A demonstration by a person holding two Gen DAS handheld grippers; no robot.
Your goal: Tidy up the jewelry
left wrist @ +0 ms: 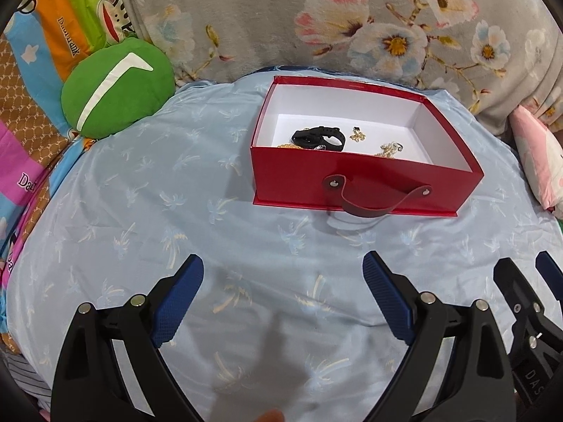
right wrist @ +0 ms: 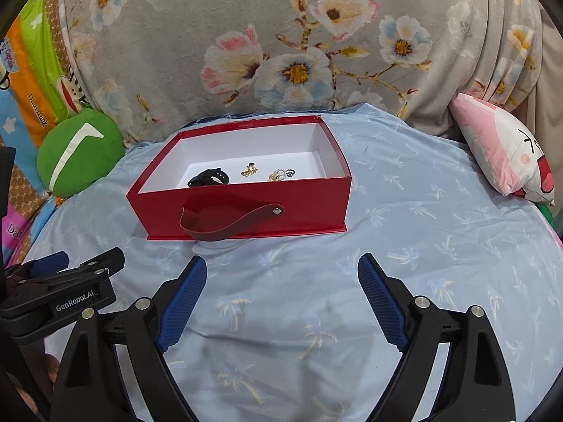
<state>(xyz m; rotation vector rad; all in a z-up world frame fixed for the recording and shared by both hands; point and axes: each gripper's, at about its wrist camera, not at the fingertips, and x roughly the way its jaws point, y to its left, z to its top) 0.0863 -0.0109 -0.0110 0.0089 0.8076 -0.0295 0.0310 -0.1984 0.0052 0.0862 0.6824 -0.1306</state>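
Where the blue-padded fingers sit nearest each lens, both tools are spread wide and hold nothing. Left gripper: jaws well apart over the pale blue palm-print sheet, touching no object. Right gripper: same wide gap, also empty, hovering above the sheet just beside its partner.

Beyond them, a red box rests on the sheet, lid off, white interior, dark strap handle riveted to its near wall and drooping down onto the fabric. Inside on the floor: a black wristband toward the left, a small gold piece in the middle, and a pearl-and-gold cluster with what may be a ring touching it, too small to confirm.

Farther back: green round cushion left of the box, pink plush pillow to the right, grey floral blanket behind everything.
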